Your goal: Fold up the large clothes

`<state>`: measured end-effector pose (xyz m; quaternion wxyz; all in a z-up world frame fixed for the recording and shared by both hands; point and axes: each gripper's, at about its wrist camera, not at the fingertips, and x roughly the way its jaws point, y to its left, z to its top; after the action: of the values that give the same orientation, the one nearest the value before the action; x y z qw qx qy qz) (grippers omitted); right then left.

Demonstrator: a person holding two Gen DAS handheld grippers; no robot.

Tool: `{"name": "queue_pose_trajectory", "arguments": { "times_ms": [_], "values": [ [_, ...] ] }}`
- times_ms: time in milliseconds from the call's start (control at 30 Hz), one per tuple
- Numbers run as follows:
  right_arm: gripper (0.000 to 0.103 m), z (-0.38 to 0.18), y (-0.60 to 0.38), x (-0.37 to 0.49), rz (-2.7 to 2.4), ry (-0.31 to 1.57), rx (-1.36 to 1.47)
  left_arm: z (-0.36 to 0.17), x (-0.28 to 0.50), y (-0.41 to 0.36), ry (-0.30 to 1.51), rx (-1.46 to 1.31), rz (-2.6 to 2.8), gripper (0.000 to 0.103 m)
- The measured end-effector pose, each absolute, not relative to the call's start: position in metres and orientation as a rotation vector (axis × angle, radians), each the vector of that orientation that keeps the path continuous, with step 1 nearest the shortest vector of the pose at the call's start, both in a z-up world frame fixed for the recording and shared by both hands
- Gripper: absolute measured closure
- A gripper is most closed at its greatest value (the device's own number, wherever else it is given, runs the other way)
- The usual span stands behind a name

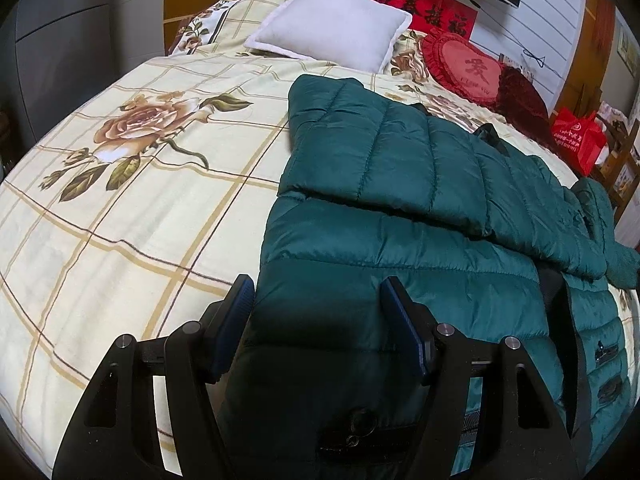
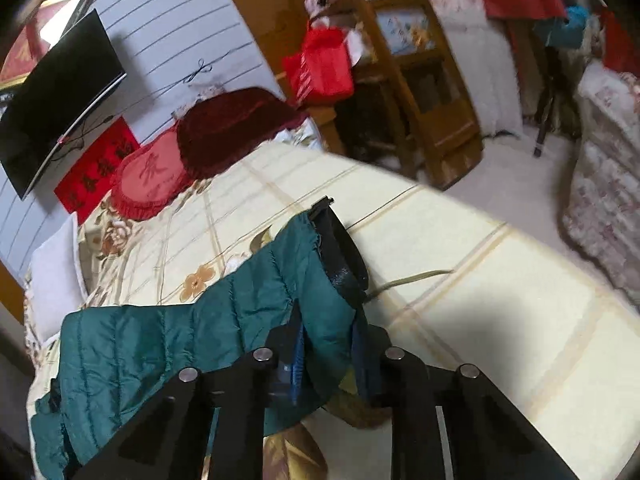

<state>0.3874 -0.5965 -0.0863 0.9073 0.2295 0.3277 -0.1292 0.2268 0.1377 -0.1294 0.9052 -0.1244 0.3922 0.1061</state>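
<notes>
A dark green quilted jacket (image 1: 400,184) lies on the right half of a bed with a cream floral checked sheet (image 1: 140,220), one panel folded over its body. My left gripper (image 1: 318,300) stands at the jacket's near edge, its jaws fairly wide and closed on a thick bulge of the padding. In the right wrist view the jacket's sleeve (image 2: 256,300) rises off the sheet (image 2: 480,300), its black cuff (image 2: 340,248) pointing away. My right gripper (image 2: 328,344) is shut on that sleeve, just behind the cuff.
A white pillow (image 1: 332,32), a red heart cushion (image 1: 468,68) and a dark red cushion (image 1: 520,96) sit at the head of the bed. A red bag (image 2: 320,68) and a wooden chair (image 2: 420,80) stand beside the bed. A dark screen (image 2: 60,100) hangs on the wall.
</notes>
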Motion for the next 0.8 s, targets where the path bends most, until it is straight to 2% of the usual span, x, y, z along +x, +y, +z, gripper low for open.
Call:
{"name": "queue_pose_trajectory", "arguments": {
  "times_ms": [300, 467, 633, 800],
  "values": [
    [0.087, 0.011, -0.6, 0.317, -0.365, 0.615, 0.378, -0.132, 0.229, 0.14, 0.817, -0.281, 0.204, 0.037],
    [0.089, 0.055, -0.544, 0.303, -0.262, 0.567, 0.306, -0.133, 0.23, 0.141, 0.82, -0.289, 0.202, 0.037],
    [0.09, 0.057, -0.428, 0.319, -0.008, 0.554, 0.267, -0.135, 0.232, 0.144, 0.831, -0.307, 0.194, 0.037],
    [0.09, 0.021, -0.291, 0.329, 0.275, 0.582, 0.265, -0.138, 0.234, 0.144, 0.85, -0.304, 0.199, 0.036]
  ]
}}
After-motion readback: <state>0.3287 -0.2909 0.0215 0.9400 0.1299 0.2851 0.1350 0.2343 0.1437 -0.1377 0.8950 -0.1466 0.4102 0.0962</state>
